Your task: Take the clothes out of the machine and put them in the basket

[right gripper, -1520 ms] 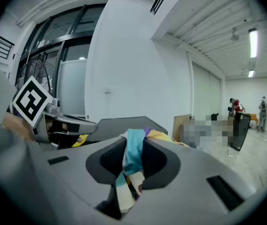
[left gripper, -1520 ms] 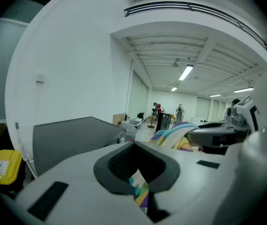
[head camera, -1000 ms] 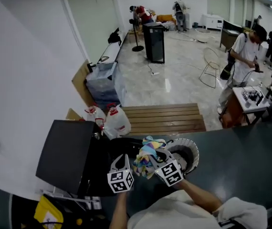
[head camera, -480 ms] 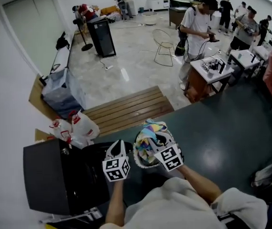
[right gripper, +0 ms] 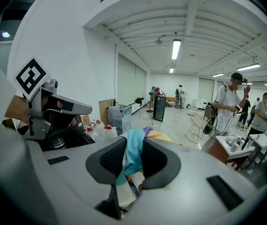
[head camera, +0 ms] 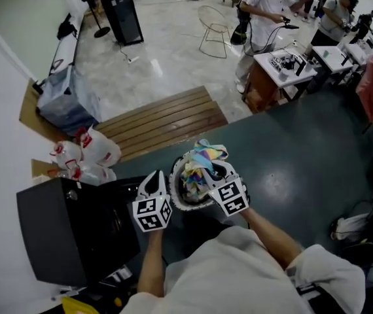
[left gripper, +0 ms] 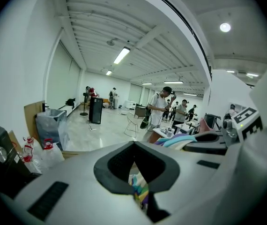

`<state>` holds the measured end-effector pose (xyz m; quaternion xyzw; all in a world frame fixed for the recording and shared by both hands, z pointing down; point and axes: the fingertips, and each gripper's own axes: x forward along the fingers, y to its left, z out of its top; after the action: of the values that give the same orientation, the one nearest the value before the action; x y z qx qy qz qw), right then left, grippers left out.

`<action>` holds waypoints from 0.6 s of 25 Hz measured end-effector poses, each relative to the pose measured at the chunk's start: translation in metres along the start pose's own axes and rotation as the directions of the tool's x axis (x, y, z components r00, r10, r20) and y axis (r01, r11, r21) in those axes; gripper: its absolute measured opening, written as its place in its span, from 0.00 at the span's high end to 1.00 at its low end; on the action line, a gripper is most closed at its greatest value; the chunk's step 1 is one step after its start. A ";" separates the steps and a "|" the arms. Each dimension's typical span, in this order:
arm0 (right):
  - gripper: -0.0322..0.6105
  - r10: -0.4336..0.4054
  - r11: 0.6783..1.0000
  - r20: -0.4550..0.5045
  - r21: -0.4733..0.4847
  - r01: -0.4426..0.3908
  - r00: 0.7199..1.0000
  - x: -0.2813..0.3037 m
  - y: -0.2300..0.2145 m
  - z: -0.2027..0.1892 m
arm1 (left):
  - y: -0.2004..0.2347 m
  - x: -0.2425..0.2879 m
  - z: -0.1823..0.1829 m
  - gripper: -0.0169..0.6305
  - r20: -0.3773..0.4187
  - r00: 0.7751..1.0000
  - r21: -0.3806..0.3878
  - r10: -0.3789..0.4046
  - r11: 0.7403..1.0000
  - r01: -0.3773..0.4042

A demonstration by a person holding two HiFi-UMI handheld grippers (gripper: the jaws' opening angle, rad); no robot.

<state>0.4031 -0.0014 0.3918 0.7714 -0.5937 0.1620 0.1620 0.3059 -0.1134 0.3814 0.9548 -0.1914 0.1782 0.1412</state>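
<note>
Under right gripper (head camera: pixel 215 169), clamped cloth (head camera: pixel 203 157) apparently hides basket (head camera: pixel 175 195) inside.

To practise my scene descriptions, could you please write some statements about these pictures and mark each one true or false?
1. The jaws of the right gripper are shut on a many-coloured cloth. True.
2. The basket is black. False: it is white.
3. In the head view, the machine stands to the right of the basket. False: it stands to the left of it.
4. Wooden steps lie on the far side of the basket. True.
</note>
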 end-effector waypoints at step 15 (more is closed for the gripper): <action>0.82 0.117 0.993 -0.224 0.060 -0.106 0.968 0.079 0.000 -0.109 | 0.030 0.034 -0.062 0.95 -0.150 0.986 -0.074 0.072 0.994 -0.084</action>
<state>0.4157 -0.0218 0.5247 0.7170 -0.6096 0.2717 0.2011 0.3053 -0.1298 0.4569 0.9244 -0.2248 0.2454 0.1862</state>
